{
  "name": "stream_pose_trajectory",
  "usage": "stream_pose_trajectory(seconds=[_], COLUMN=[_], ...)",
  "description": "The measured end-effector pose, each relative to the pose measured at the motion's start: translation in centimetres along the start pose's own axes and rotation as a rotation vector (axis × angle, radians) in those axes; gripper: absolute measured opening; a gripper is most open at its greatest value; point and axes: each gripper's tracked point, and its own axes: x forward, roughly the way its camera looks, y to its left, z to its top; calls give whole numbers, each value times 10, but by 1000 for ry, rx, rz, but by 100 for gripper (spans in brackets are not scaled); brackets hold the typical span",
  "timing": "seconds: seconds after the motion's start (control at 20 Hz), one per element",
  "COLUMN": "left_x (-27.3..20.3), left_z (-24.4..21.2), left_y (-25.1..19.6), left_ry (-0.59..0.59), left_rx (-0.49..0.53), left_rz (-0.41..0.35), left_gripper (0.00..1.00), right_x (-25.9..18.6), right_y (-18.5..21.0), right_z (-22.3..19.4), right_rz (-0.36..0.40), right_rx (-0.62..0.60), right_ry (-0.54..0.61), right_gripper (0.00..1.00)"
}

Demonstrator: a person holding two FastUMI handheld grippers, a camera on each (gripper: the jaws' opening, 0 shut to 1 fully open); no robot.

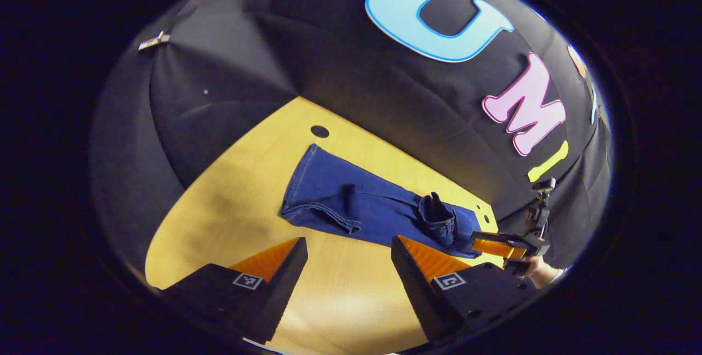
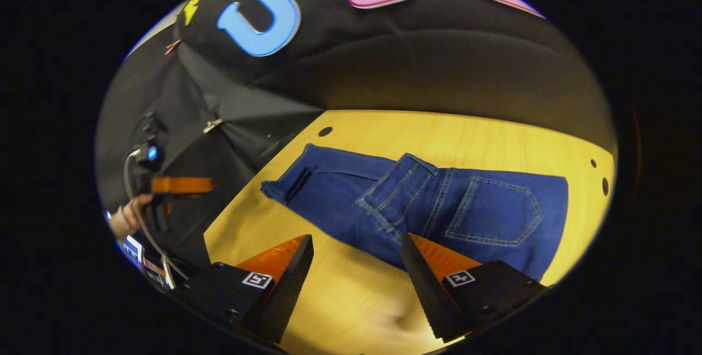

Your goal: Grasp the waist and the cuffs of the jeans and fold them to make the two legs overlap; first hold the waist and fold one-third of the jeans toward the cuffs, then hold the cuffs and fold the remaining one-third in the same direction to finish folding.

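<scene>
A pale wooden table [image 2: 493, 135] with a visible grain stands against the booth's black cloth wall [image 1: 340, 69], which hangs in soft folds behind and beside it. Small dark round holes [image 1: 320, 131] dot the tabletop near its edges. A metal clip [image 1: 153, 41], possibly a clamp, pinches the cloth.

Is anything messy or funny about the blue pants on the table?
Yes. The jeans lie on the table, but not smooth: a pocketed part near the middle is flipped over and bunched up, so it sticks up.
</scene>
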Motion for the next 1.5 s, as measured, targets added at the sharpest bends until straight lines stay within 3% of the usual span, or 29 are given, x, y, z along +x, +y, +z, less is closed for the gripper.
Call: stream_pose_trajectory(seconds=[0.15, 0.35, 0.6, 0.75, 0.85, 0.9, 1.15, 1.25, 1.3, 1.35, 1.4, 1.5], left_x=[48, 87, 104, 118, 125, 123, 123, 127, 127, 129, 129, 131], left_z=[6, -6, 38, 26, 28, 23, 18, 14, 12, 11, 12, 16], left_y=[26, 51, 66, 84, 80, 81, 75, 63, 56, 54, 52, 53], left_ry=[144, 351, 324, 399, 379, 398, 390, 404, 408, 399, 383, 350], left_rx=[27, 293, 510, 499, 419, 390, 386, 388, 392, 383, 363, 351], left_rz=[112, 242, 379, 421, 378, 382, 380, 386, 387, 404, 425, 440], left_gripper=[97, 97, 96, 95, 98, 91, 97, 84, 64, 55, 24, 11], right_x=[-47, -82, -119, -126, -124, -127, -135, -139, -143, -146, -149, -152], right_y=[-17, -50, -91, -105, -107, -107, -115, -118, -120, -121, -121, -120], right_z=[-12, -41, -74, -78, -78, -77, -75, -73, -74, -74, -73, -71], right_rz=[-40, -116, -209, -234, -237, -235, -227, -235, -239, -240, -242, -239], right_rx=[-41, 52, 143, 163, 165, 167, 178, 174, 172, 172, 174, 174], right_ry=[-12, -16, -4, -5, -6, -7, -13, -20, -24, -28, -32, -45], right_gripper=[98, 98, 98, 98, 98, 98, 97, 97, 97, 98, 98, 98])
